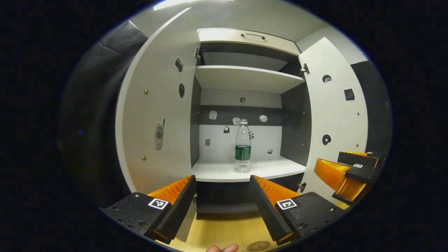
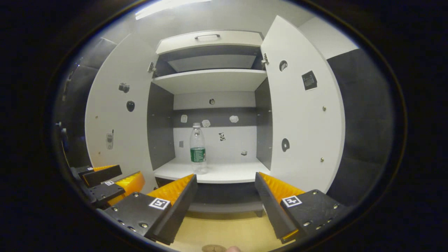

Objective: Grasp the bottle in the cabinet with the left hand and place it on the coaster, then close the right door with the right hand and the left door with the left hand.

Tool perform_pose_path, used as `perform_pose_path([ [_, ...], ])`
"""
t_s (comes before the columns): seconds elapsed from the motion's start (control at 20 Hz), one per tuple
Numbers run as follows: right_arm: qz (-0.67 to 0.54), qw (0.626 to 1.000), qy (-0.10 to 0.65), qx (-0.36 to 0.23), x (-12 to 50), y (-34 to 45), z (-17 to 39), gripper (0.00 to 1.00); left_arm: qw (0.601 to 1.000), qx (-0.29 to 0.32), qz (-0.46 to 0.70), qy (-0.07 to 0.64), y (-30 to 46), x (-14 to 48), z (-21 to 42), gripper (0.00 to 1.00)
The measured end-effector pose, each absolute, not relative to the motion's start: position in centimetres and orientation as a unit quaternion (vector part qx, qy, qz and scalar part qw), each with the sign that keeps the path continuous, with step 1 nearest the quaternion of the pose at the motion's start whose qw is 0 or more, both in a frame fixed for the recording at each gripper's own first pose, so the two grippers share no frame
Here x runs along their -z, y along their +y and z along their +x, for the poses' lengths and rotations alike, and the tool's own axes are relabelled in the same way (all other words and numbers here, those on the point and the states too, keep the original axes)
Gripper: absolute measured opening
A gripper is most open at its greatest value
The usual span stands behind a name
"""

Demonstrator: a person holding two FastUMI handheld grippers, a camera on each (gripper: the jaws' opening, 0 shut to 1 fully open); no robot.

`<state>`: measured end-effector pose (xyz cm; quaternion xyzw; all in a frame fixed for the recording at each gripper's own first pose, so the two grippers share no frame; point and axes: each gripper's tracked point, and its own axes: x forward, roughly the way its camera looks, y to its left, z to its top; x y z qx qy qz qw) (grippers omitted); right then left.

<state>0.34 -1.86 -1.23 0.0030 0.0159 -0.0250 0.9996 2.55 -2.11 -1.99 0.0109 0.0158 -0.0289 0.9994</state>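
Note:
A clear plastic bottle (image 1: 242, 147) with a green label stands upright on the cabinet's lower shelf (image 1: 224, 171), near its middle; it also appears in the right gripper view as the bottle (image 2: 198, 148). Both cabinet doors hang wide open: left door (image 1: 157, 119), right door (image 1: 332, 115). My left gripper (image 1: 224, 196) is open, held in front of the shelf and short of the bottle. My right gripper (image 2: 225, 197) is open too, level with the shelf front. A round coaster (image 1: 258, 246) lies on the wooden table at the bottom edge, and the coaster (image 2: 213, 248) is also in the right gripper view.
An empty upper shelf (image 1: 245, 77) and a top drawer with a handle (image 1: 252, 35) sit above. The right gripper (image 1: 346, 175) shows at the right of the left gripper view; the left gripper (image 2: 105, 185) shows at the lower left of the right gripper view. A fingertip (image 1: 222, 248) pokes in at the bottom.

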Motion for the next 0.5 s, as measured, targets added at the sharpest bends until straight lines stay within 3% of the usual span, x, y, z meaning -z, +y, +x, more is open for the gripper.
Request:
perform_pose_path([
  [0.5, -0.001, 0.998, 0.038, 0.048, 2.7, -4.4, 1.6, 1.0, 0.999, 0.037, 0.02, 0.019, -4.4, 2.3, 11.3, 0.96],
])
